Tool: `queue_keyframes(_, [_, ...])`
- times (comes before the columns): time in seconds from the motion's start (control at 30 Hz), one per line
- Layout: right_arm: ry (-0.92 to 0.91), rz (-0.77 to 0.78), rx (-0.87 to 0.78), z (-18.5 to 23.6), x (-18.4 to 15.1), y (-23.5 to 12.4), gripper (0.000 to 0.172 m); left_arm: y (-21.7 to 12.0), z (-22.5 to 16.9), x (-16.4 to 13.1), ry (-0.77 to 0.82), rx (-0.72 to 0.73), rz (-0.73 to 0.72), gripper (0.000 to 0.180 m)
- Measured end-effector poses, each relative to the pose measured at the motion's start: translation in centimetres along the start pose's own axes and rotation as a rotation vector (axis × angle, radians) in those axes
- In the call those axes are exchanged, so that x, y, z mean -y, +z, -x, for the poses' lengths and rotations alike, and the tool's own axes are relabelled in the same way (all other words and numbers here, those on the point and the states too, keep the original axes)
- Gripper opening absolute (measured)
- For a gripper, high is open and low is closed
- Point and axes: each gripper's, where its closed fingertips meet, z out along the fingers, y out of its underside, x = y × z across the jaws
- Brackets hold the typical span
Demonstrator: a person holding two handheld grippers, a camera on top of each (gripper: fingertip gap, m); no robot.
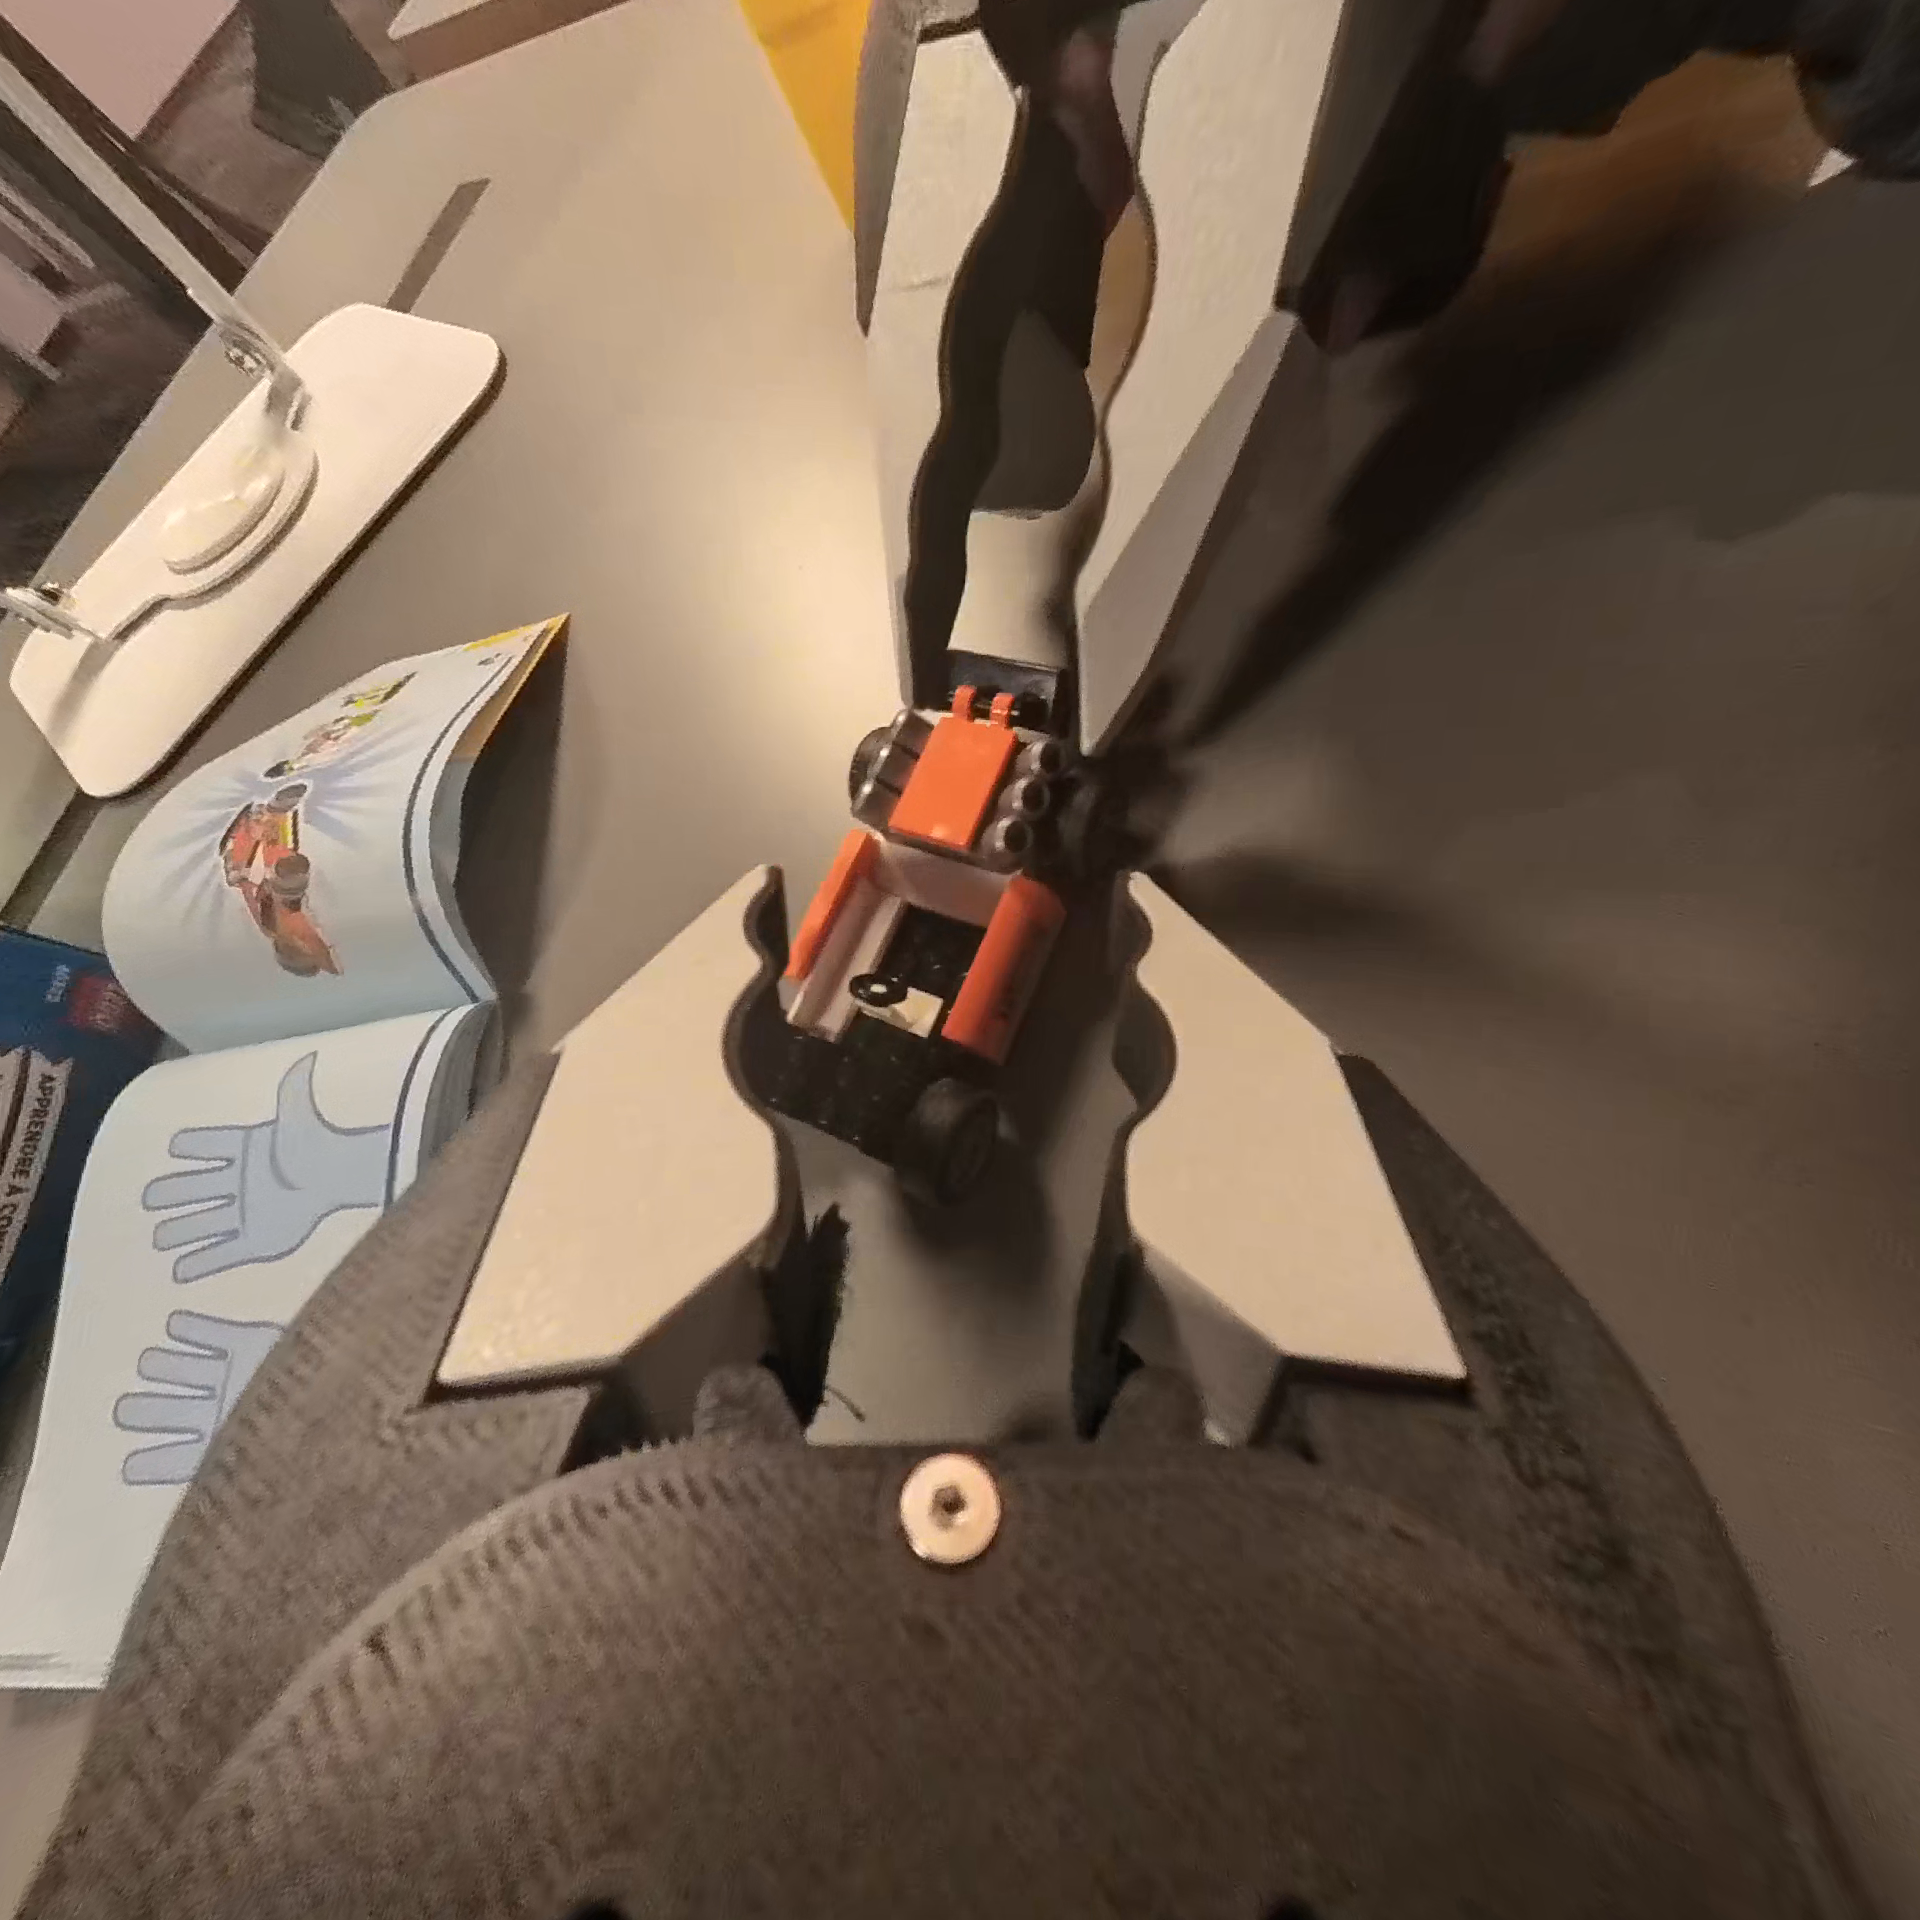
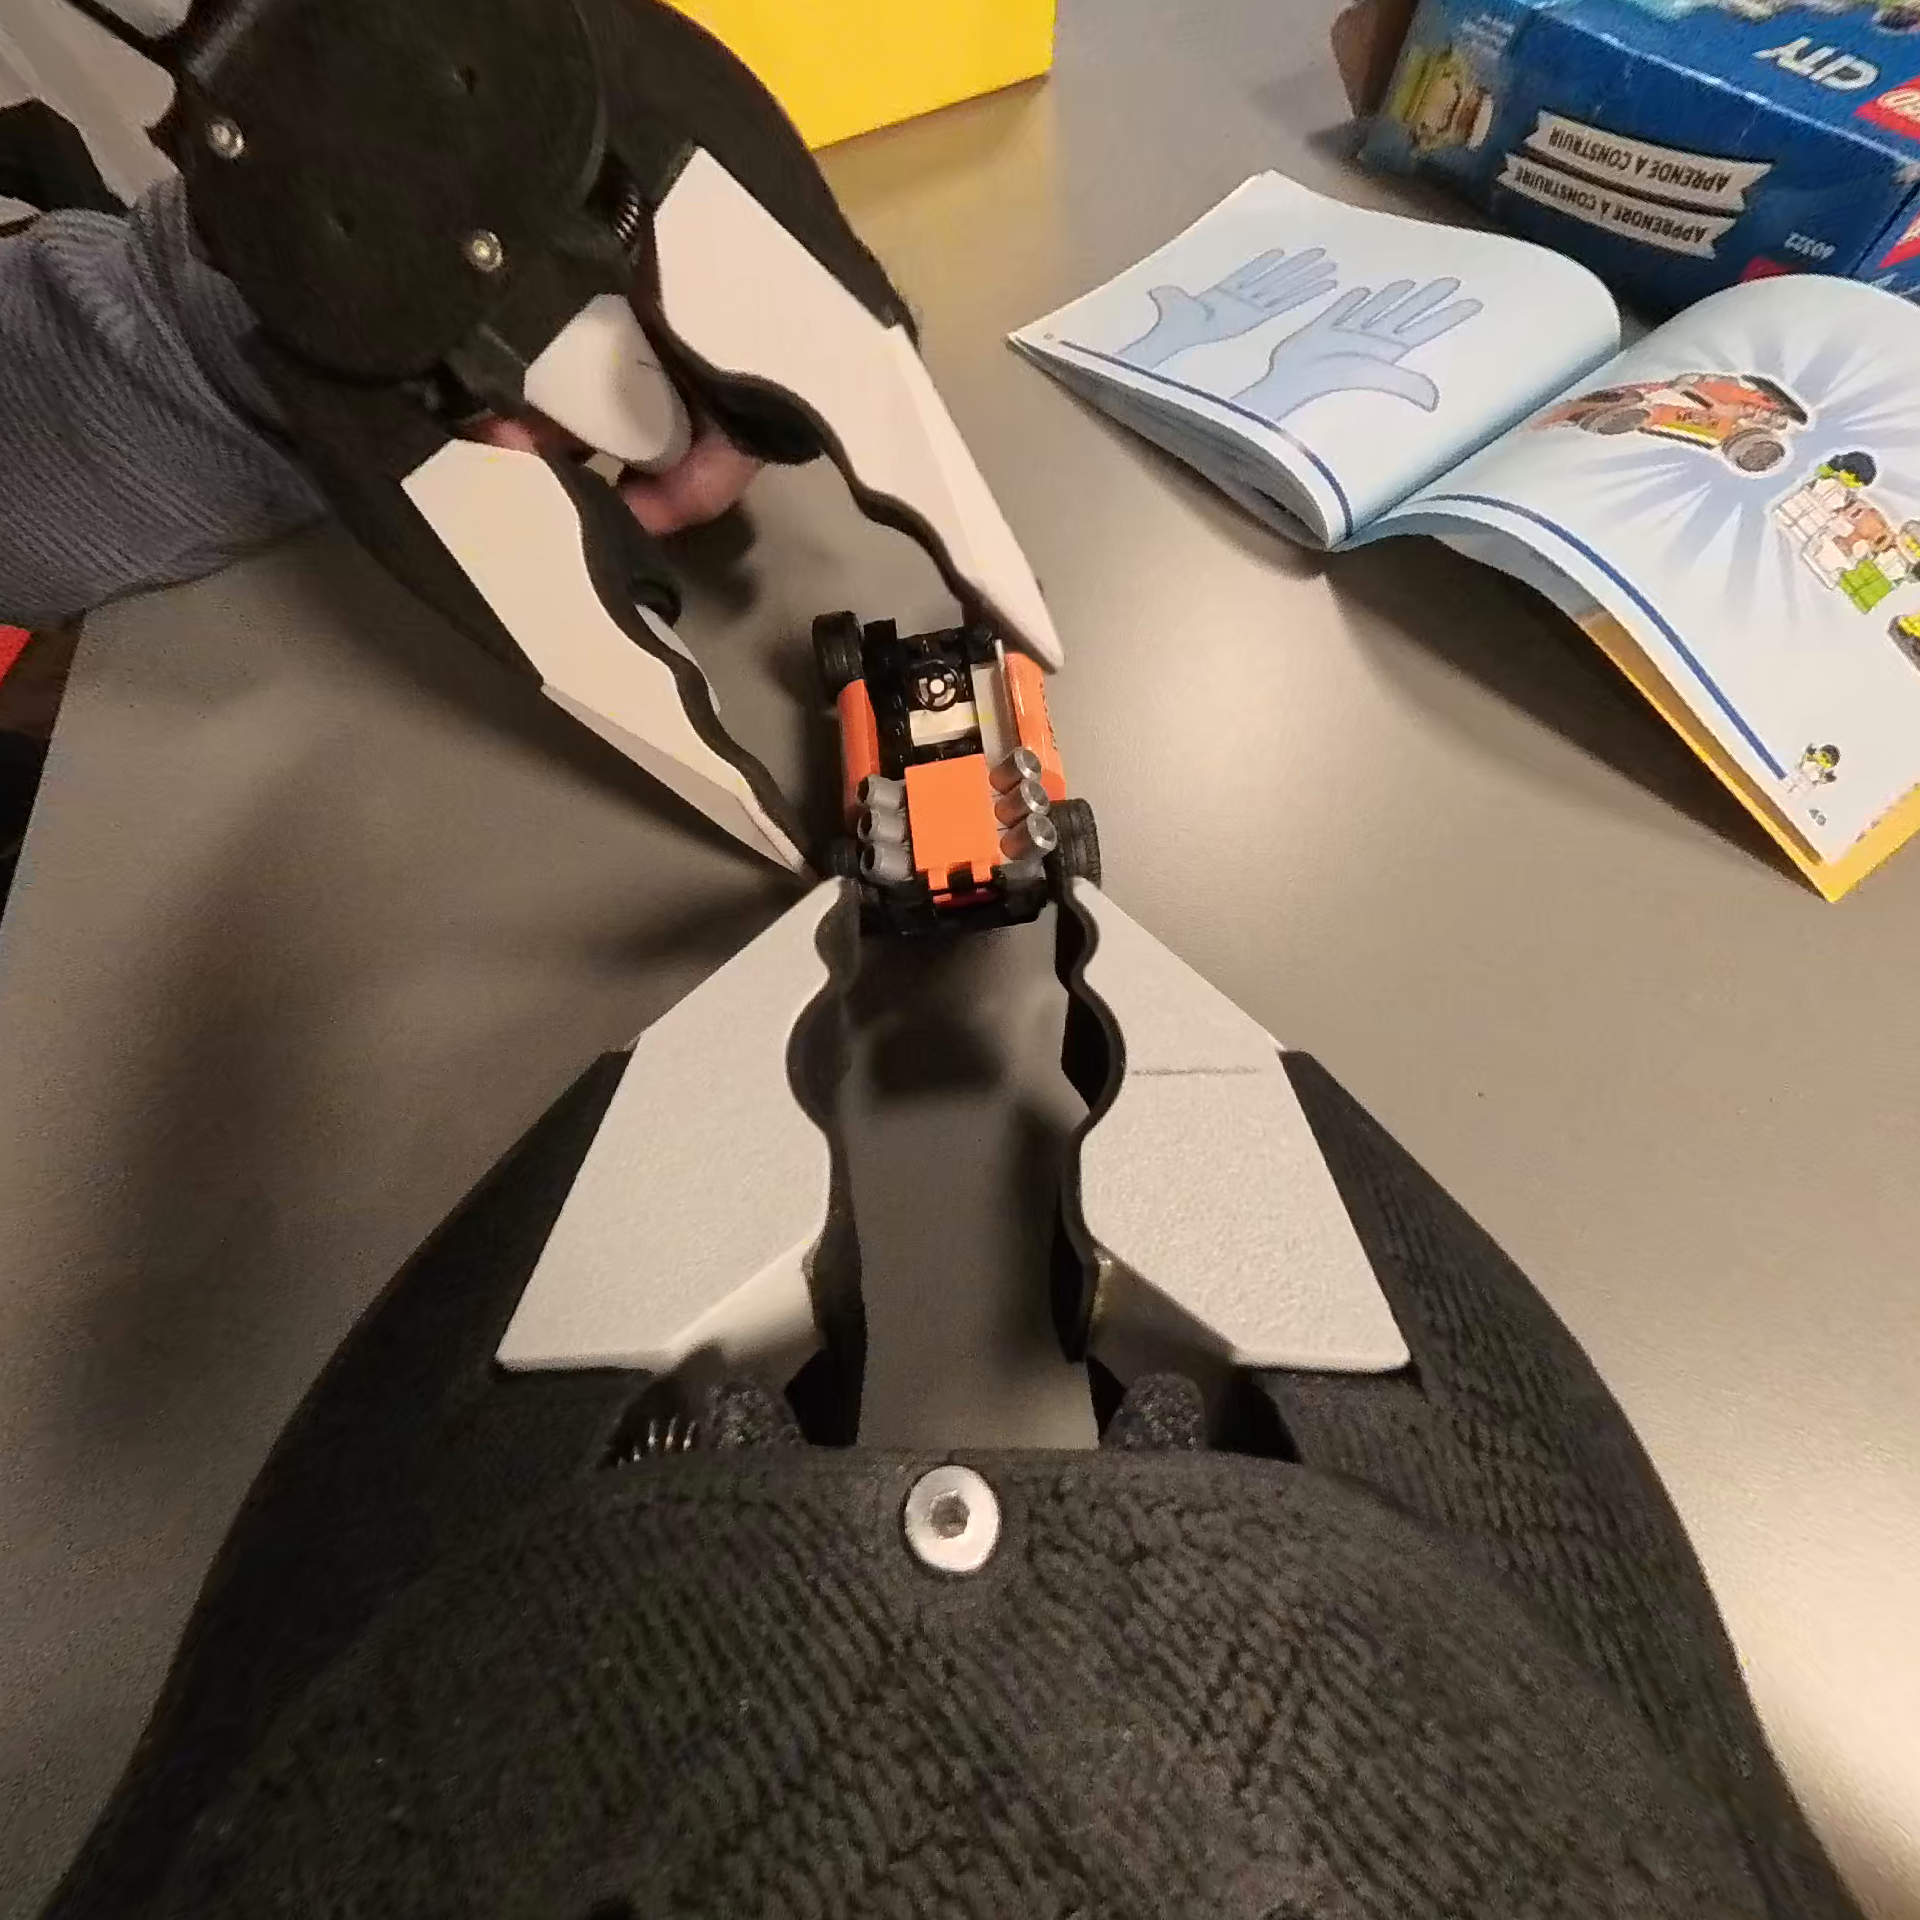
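Right wrist view: the toy car (image 2: 951,779), a small orange and black brick build, stands on the grey table (image 2: 1351,1039), its front end between the right claw's (image 2: 956,899) fingertips (image 2: 1117,925).
Right claw state: partly open; the tips bracket the car's nose, and I can't tell whether they press on it.
Left claw state: the left claw (image 1: 940,883) is spread wide about the car's rear, a clear gap on each side, holding nothing.
Risk: with nothing visibly clamping it, the car could roll on its wheels or shed a brick if either tip nudges it sideways.
Containers: a blue carton (image 2: 1662,135) lies beyond the right claw to its right, contents hidden; a yellow box (image 2: 883,62) sits far ahead.
Beside it: an open booklet (image 2: 1507,447).
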Motion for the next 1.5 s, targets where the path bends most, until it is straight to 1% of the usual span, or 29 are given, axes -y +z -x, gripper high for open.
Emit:
queue_keyframes(0.1, [-0.001,0.009,0.003,0.1,-0.1,0.1,0.037,0.1,0.1,-0.1,-0.028,-0.013,0.007,0.063])
queue_keyframes(0.17, [-0.011,0.015,0.008,0.2,-0.2,0.2,0.03,0.2,0.1,-0.3,-0.055,-0.033,0.017,0.063])
queue_keyframes(0.23, [-0.039,0.011,0.001,0.3,-0.1,0.2,0.03,0.3,0.0,-0.5,-0.096,-0.063,0.034,0.063])
queue_keyframes(0.33, [-0.125,0.006,-0.026,0.4,0.2,0.3,0.03,0.4,0.0,-0.8,-0.143,-0.084,0.052,0.066])
queue_keyframes(0.47, [-0.305,-0.01,-0.083,0.8,0.7,0.4,0.03,0.3,0.1,-0.6,-0.111,-0.058,0.038,0.068])
queue_keyframes(0.53, [-0.311,-0.01,-0.09,0.9,0.9,0.4,0.03,0.2,0.2,-0.6,-0.104,-0.053,0.036,0.068])
queue_keyframes(0.6, [-0.202,-0.02,-0.052,0.9,0.9,0.4,0.03,0.3,0.1,-0.7,-0.115,-0.066,0.042,0.068])
queue_keyframes(0.67, [-0.002,-0.052,0.028,1.0,1.2,0.5,0.032,0.3,-0.1,-0.9,-0.138,-0.091,0.053,0.067])
queue_keyframes(0.73, [0.165,-0.073,0.116,1.1,1.3,0.4,0.043,0.3,-0.5,-0.9,-0.134,-0.118,0.054,0.061])
queue_keyframes(0.77, [0.191,-0.085,0.136,1.2,1.4,0.2,0.045,0.2,-0.6,-0.8,-0.12,-0.122,0.049,0.059])
queue_keyframes(0.83, [0.161,-0.108,0.118,1.0,1.6,-0.1,0.049,0.2,-0.7,-0.7,-0.097,-0.117,0.04,0.055])
queue_keyframes(0.9, [0.141,-0.076,0.076,0.6,1.1,0.0,0.049,0.1,-0.7,-0.7,-0.094,-0.114,0.037,0.054])
queue_keyframes(0.97, [0.213,-0.046,0.07,0.2,0.6,0.3,0.05,0.1,-0.7,-0.6,-0.078,-0.111,0.03,0.053])
queue_keyframes(1.03, [0.348,-0.061,0.086,-0.4,0.6,0.3,0.045,0.1,-0.7,-0.4,-0.049,-0.094,0.015,0.051])
queue_keyframes(1.07, [0.419,-0.109,0.12,-0.5,1.1,0.0,0.038,0.0,-0.6,0.0,-0.041,-0.085,-0.009,0.046])
queue_keyframes(1.1, [0.509,-0.162,0.138,-0.9,1.6,-0.3,0.038,-0.3,-0.5,0.6,-0.055,-0.083,-0.052,0.006])
queue_keyframes(1.13, [0.607,-0.205,0.147,-1.7,1.8,-0.6,0.029,-0.4,1.1,1.0,-0.112,0.002,-0.084,0.0])
queue_keyframes(1.17, [0.695,-0.256,0.2,-1.9,2.3,-1.0,0.023,-0.7,1.5,1.5,-0.14,0.002,-0.123,0.0])
queue_keyframes(1.2, [0.764,-0.299,0.256,-1.8,2.7,-1.4,0.023,-0.9,1.7,1.7,-0.171,-0.007,-0.151,0.0])
queue_keyframes(1.23, [0.802,-0.326,0.273,-2.1,2.9,-1.6,0.024,-1.1,1.9,1.8,-0.198,-0.014,-0.163,0.0])
queue_keyframes(1.3, [0.773,-0.326,0.215,-2.7,2.8,-1.6,0.024,-1.3,2.2,2.0,-0.218,-0.013,-0.181,0.0])
queue_keyframes(1.33, [0.723,-0.312,0.167,-3.0,2.6,-1.5,0.025,-1.3,2.3,2.0,-0.219,-0.005,-0.184,0.0])
queue_keyframes(1.37, [0.665,-0.293,0.125,-3.1,2.5,-1.4,0.028,-1.3,2.5,1.9,-0.223,0.01,-0.181,0.004])
queue_keyframes(1.43, [0.536,-0.238,0.018,-3.4,2.1,-0.8,0.037,-1.3,3.9,1.5,-0.254,0.101,-0.165,0.003])
queue_keyframes(1.5, [0.397,-0.186,-0.08,-3.5,2.1,-0.1,0.054,-1.7,6.1,0.8,-0.302,0.234,-0.152,0.001])
